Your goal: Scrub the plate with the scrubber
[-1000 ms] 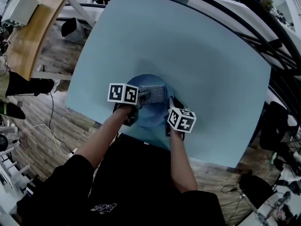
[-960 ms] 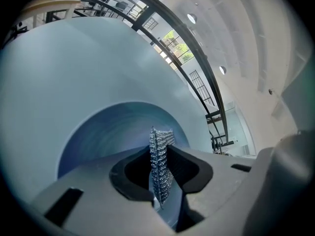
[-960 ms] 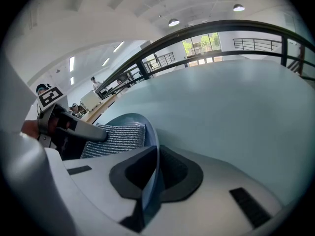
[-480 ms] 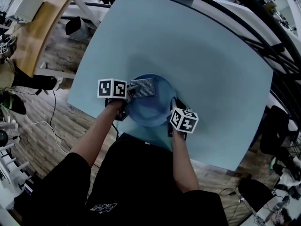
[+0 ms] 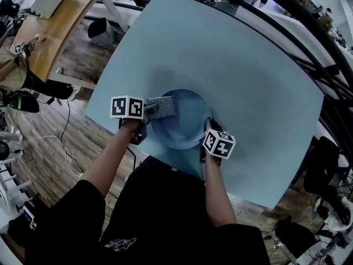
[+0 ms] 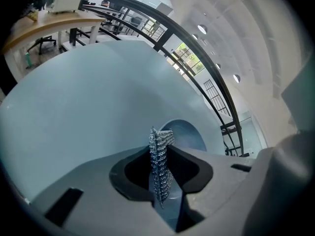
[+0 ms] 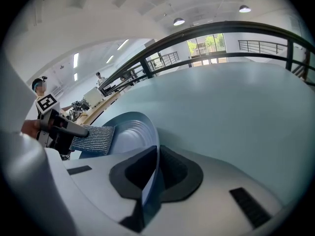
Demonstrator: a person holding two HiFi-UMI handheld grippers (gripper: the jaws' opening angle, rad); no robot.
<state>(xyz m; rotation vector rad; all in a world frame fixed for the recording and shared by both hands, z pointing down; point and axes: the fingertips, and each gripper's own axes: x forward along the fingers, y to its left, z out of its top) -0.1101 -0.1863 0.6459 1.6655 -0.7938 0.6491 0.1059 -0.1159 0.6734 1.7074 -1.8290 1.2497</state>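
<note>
A blue plate lies on the light blue table, close to its near edge. My left gripper is shut on a grey mesh scrubber, which rests over the plate's left rim. In the left gripper view the scrubber stands edge-on between the jaws, with the plate beyond it. My right gripper is shut on the plate's right rim. The right gripper view shows that rim pinched between the jaws of the right gripper, and the scrubber lying flat at the plate's far side.
The table's near edge runs just behind both grippers, by the person's body. A wooden desk stands to the left, over a wood floor. A black railing curves round the table's far side. People stand far off in the right gripper view.
The left gripper has carried the scrubber leftward, from the plate's middle to its left rim. The right gripper has kept its hold on the right rim.
</note>
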